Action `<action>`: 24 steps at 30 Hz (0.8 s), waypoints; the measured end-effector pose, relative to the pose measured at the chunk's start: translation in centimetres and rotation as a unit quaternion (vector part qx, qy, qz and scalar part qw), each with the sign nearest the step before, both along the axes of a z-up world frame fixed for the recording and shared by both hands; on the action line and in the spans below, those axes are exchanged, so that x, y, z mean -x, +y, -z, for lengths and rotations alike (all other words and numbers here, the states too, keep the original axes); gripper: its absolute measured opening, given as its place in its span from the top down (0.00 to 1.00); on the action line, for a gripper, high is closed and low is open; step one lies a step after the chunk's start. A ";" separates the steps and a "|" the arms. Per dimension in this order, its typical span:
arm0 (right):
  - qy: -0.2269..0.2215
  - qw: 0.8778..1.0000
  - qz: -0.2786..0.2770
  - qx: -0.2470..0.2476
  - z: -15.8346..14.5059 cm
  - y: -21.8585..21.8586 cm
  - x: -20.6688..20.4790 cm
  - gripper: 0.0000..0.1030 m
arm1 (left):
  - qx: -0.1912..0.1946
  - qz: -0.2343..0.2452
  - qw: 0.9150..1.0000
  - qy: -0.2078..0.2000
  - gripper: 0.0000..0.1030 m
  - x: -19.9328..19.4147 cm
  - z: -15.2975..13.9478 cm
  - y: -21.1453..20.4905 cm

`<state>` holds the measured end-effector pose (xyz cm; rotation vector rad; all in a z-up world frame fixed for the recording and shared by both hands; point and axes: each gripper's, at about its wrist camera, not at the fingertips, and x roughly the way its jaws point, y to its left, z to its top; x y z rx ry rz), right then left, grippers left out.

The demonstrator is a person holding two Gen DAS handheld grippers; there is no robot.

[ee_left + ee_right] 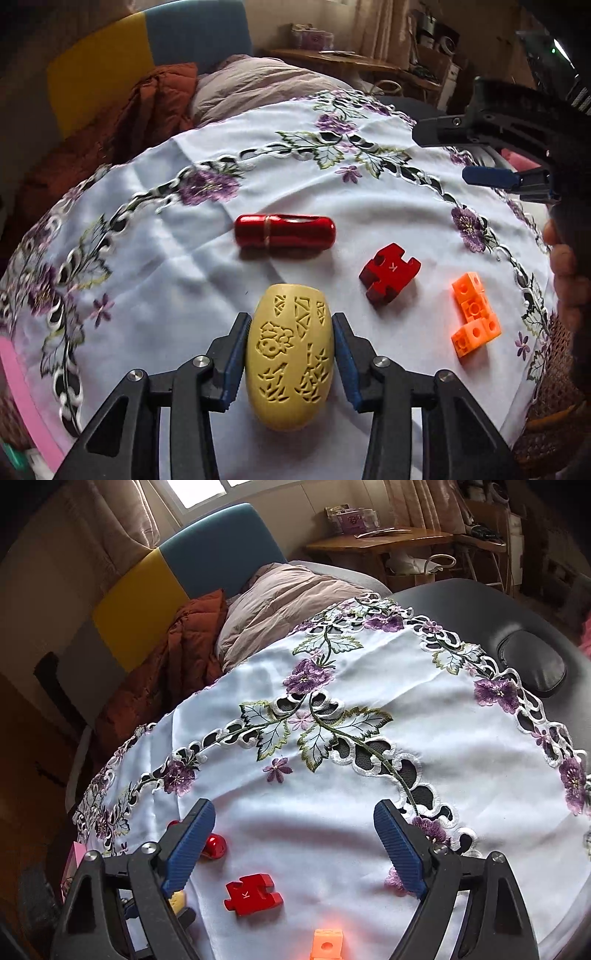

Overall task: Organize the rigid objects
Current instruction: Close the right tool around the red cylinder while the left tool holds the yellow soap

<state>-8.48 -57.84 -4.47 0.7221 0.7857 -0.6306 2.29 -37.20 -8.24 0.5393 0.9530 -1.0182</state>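
Note:
My left gripper (290,354) is shut on a yellow carved egg-shaped object (289,356), with a blue pad pressed on each side, low over the white embroidered cloth (166,258). Beyond it lie a red capsule (285,232), a red puzzle piece (389,272) and an orange block piece (474,317). My right gripper (295,845) is open and empty above the cloth. Below it lie the red puzzle piece (253,892), the orange block (327,944) and the capsule's end (215,845). The right gripper also shows in the left wrist view (476,155).
The cloth covers a dark round table (498,602) with a black pad (532,664). Behind are a rust-coloured quilt (177,657), a pink quilt (288,598) and a wooden desk (376,541). A pink object (22,398) lies at the table's left edge.

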 end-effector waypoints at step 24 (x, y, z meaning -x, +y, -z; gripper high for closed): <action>0.072 0.958 -0.268 0.074 1.1 9.0 -8.2 0.26 | 0.040 -0.126 0.991 -0.023 0.58 2.0 1.9 7.9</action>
